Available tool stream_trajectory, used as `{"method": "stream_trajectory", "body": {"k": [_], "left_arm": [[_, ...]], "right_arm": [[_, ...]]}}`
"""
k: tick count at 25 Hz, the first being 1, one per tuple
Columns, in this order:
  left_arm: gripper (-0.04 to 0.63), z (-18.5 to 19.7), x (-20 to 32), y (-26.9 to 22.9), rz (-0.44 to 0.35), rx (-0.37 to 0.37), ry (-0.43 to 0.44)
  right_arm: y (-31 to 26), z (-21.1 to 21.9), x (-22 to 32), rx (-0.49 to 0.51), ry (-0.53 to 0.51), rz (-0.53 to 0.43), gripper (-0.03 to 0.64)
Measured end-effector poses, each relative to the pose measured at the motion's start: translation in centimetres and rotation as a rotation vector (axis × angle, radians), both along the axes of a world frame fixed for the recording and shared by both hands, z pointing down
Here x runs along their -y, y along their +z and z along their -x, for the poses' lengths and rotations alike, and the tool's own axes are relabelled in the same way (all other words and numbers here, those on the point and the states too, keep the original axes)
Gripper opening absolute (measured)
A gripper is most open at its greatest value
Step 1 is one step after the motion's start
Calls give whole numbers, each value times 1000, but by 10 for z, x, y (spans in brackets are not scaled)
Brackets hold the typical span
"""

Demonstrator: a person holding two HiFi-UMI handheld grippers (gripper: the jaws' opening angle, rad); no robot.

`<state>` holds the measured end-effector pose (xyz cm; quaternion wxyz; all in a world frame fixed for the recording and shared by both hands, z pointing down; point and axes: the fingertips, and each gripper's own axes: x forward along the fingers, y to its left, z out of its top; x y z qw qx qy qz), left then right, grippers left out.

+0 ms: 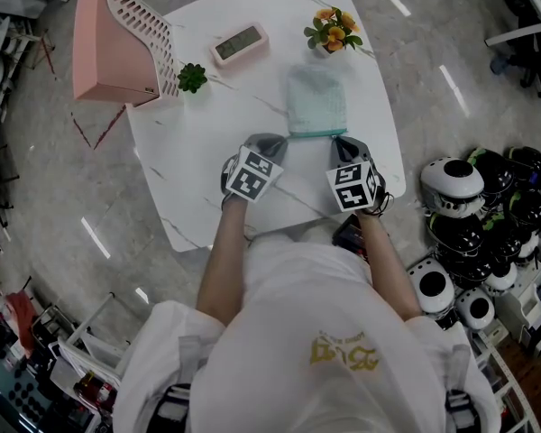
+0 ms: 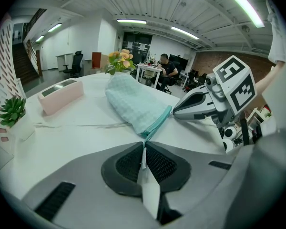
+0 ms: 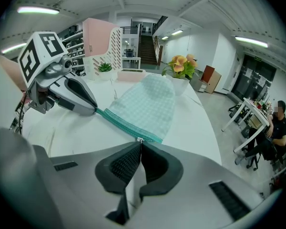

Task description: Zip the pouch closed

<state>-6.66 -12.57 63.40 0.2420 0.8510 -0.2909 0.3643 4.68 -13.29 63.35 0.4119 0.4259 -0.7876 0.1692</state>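
A mint-green checked pouch (image 1: 316,100) lies flat on the white table (image 1: 198,161), its teal zipper edge (image 1: 312,134) facing me. My left gripper (image 1: 279,139) is shut on the zipper edge's left end (image 2: 148,136). My right gripper (image 1: 335,140) is shut on the right end, where a small metal piece (image 3: 140,140) shows at the jaw tips. The left gripper view has its jaws (image 2: 144,149) closed on the teal tape, with the right gripper (image 2: 200,106) across from it. In the right gripper view the jaws (image 3: 140,144) meet at the pouch corner (image 3: 150,136).
A pink file holder (image 1: 117,43) stands at the table's far left beside a small green plant (image 1: 192,78). A pink clock (image 1: 240,43) and a flower pot (image 1: 332,30) sit behind the pouch. Round white-and-black helmets (image 1: 451,188) crowd the floor at right.
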Motion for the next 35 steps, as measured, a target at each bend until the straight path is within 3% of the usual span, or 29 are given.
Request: {"method": "stream_trajectory", "body": {"k": [6, 10, 13, 18, 24, 27, 35], "left_arm": [[40, 1, 0, 0, -1, 6, -12], [46, 2, 4, -2, -9, 11, -38], [115, 4, 3, -1, 5, 17, -59], [155, 14, 6, -10, -17, -21, -138], [155, 20, 4, -39, -110, -60, -225], [124, 21, 1, -64, -162, -119, -268], [75, 8, -17, -129, -273, -239, -298]], "right_arm": [[-1, -14, 1, 2, 19, 3, 17], [-6, -15, 4, 61, 52, 11, 25], [-9, -20, 4, 80, 79, 13, 25], [-19, -20, 1, 131, 126, 3, 28], [-48, -24, -12, 218, 187, -45, 28], [-65, -26, -20, 253, 217, -95, 23], [-125, -22, -29, 343, 261, -233, 12]]}}
